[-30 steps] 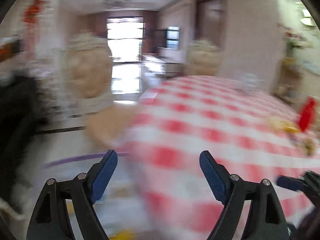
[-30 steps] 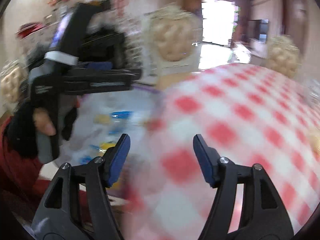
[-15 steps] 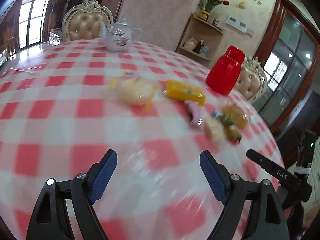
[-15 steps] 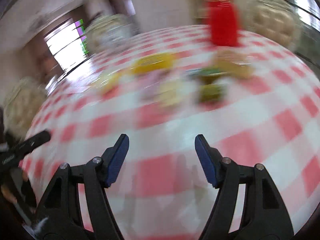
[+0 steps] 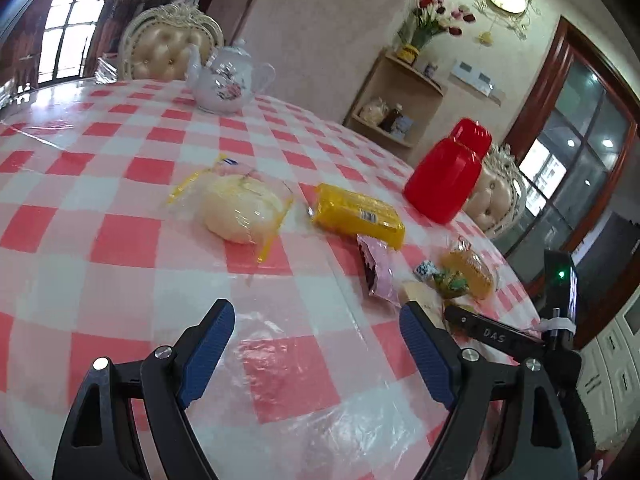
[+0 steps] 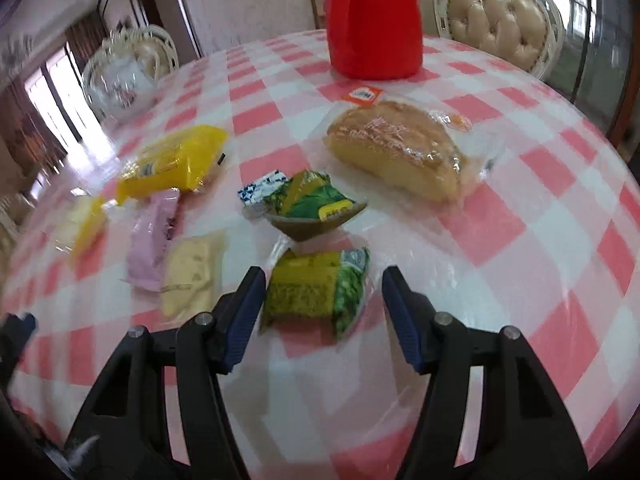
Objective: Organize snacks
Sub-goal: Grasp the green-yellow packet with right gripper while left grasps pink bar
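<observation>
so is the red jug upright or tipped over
Upright: the red jug stands on its base on the checked tablecloth, lid end up in the left wrist view.

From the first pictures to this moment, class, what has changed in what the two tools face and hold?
Both tools have swung from the table's edge and the room beyond to face the snacks. The right tool now straddles the green snack packet, its jaws having just been closing, pads not yet pressing it. The left tool hovers open over bare checked tablecloth. Neither holds anything, as before; the snacks show no clear shift.
</observation>
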The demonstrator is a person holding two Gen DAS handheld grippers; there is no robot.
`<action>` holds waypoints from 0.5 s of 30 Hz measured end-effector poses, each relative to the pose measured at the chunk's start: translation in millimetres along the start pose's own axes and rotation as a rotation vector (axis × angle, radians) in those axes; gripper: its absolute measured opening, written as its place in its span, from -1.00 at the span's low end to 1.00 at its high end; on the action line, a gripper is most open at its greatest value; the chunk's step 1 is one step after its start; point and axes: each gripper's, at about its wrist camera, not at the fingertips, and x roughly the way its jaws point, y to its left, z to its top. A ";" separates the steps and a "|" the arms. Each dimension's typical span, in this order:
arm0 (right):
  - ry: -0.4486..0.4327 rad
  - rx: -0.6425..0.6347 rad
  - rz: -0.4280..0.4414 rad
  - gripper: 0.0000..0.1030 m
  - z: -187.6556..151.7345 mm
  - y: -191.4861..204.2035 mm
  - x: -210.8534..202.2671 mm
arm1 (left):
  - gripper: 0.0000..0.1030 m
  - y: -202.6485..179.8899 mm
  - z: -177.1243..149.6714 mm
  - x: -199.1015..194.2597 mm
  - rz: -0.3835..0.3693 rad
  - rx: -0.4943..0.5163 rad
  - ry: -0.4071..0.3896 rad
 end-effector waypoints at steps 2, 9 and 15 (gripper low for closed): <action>0.001 -0.042 -0.035 0.02 -4.2 2.4 -3.3 | 0.66 -8.4 2.0 11.0 -0.004 0.019 0.026; -0.041 0.006 0.019 -0.12 -13.9 -14.2 -36.5 | 0.66 -49.2 26.5 66.0 0.047 0.052 0.064; -0.100 0.042 0.116 -0.12 -10.9 -19.4 -61.5 | 0.66 -77.1 38.7 130.6 0.165 0.110 0.167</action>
